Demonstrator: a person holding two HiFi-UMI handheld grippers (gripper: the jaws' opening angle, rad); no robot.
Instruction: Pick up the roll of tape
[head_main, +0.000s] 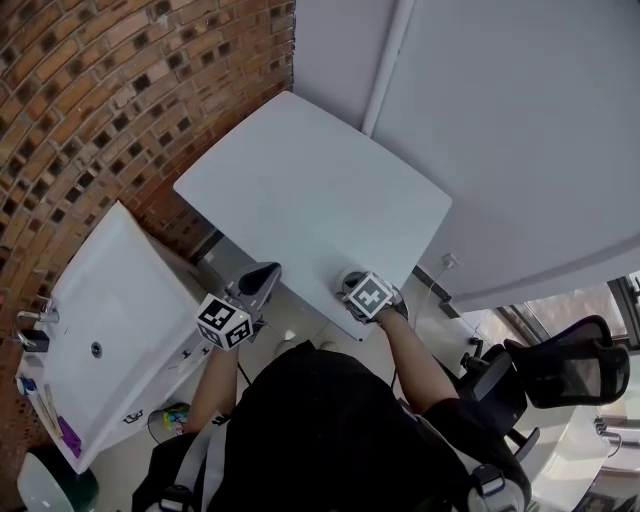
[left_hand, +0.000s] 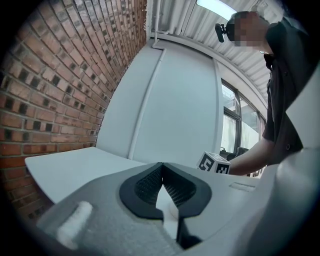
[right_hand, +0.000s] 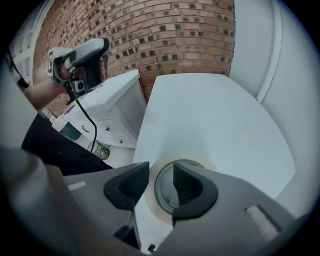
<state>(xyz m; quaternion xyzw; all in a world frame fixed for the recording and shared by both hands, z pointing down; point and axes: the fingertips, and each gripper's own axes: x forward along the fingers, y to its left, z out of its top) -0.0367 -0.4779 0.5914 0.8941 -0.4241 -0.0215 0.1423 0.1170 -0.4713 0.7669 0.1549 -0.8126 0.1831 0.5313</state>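
Right hand-held gripper (right_hand: 159, 172) spread astride the roll of tape (right_hand: 151, 196), which lies flat at the table's (right_hand: 210, 115) near edge; one jaw in its core, not yet pinching. Light, stiff ring, probably slick-sided: pinch across the wall. Left hand-held gripper (left_hand: 161, 172) pressed together, empty.

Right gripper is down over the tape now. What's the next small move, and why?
Probably close the right gripper. Its jaws stand apart astride the wall of the tape roll, one outside and one in the core, while the roll lies flat on the table.
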